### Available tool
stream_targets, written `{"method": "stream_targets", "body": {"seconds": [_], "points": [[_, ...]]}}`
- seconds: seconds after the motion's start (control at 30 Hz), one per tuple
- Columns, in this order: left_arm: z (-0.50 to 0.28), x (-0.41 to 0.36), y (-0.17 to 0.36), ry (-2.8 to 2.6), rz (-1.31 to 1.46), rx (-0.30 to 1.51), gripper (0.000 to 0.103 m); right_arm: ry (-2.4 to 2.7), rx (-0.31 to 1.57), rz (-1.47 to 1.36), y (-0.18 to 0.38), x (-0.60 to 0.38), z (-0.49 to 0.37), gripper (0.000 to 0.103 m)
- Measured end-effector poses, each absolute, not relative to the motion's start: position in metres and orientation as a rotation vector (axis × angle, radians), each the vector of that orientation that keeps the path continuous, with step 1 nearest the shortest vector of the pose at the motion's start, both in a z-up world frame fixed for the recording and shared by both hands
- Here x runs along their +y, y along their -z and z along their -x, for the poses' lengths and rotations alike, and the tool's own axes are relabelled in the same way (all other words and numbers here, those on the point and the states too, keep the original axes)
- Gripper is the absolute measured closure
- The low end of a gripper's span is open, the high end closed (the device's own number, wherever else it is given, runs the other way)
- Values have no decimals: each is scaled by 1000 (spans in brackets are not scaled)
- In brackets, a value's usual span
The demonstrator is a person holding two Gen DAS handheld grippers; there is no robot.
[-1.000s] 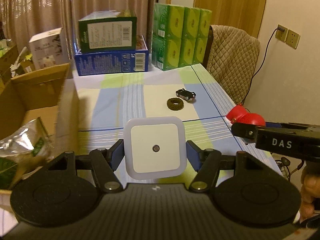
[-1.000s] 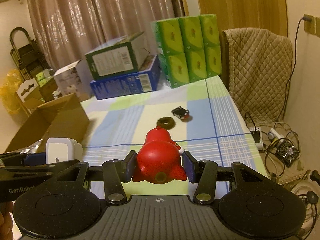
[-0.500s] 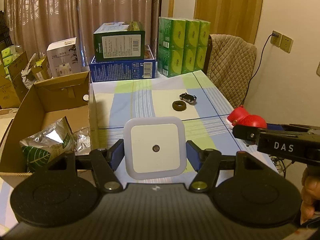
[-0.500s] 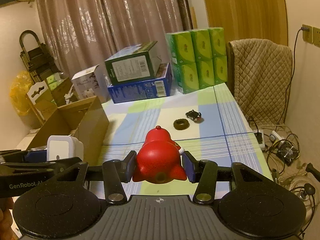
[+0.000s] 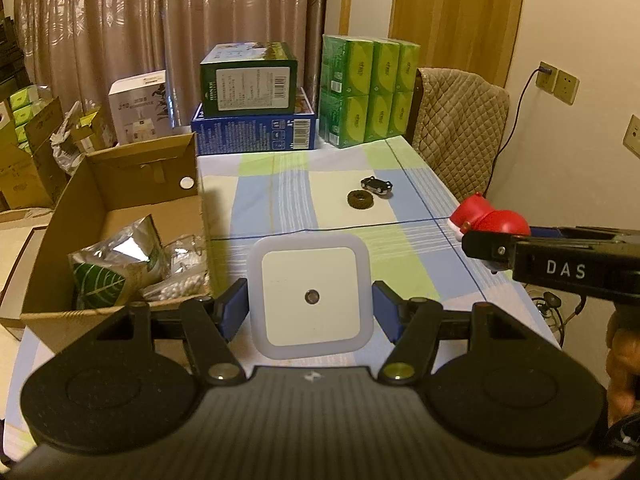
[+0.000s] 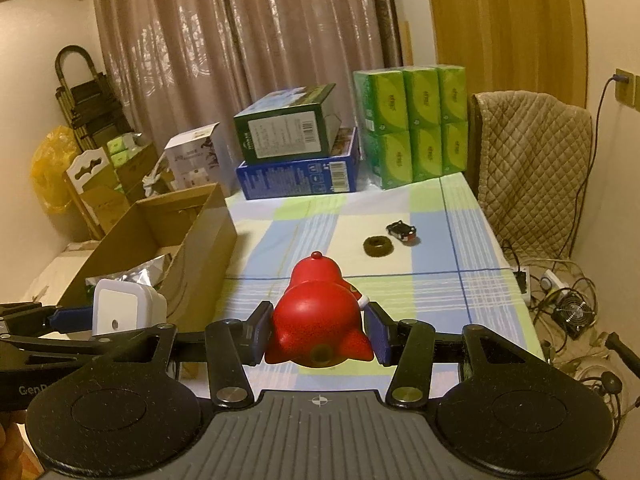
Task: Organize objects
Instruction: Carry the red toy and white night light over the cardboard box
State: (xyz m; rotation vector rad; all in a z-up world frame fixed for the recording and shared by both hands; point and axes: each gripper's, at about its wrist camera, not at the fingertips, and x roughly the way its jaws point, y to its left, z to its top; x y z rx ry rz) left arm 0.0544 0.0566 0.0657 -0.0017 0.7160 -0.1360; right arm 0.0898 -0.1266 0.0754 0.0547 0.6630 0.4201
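Left wrist view: left gripper (image 5: 310, 310) pinches the light, rigid night light (image 5: 310, 296) by its smooth sides, right gripper (image 6: 318, 332) clamps a slick red figurine (image 6: 318, 320).

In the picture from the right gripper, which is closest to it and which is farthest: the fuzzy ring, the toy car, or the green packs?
1. The fuzzy ring, on the tablecloth just ahead of the right gripper.
2. The toy car, a little beyond the ring, to its right.
3. The green packs, stacked at the table's far end.
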Motion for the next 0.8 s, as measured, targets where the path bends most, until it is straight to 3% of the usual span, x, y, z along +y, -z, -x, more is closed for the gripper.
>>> {"method": "stream_targets", "body": {"seconds": [0.8], "points": [[-19,105,-69,60,11,728,42,-525,680,-22,-70,-73,-71,57]]}}
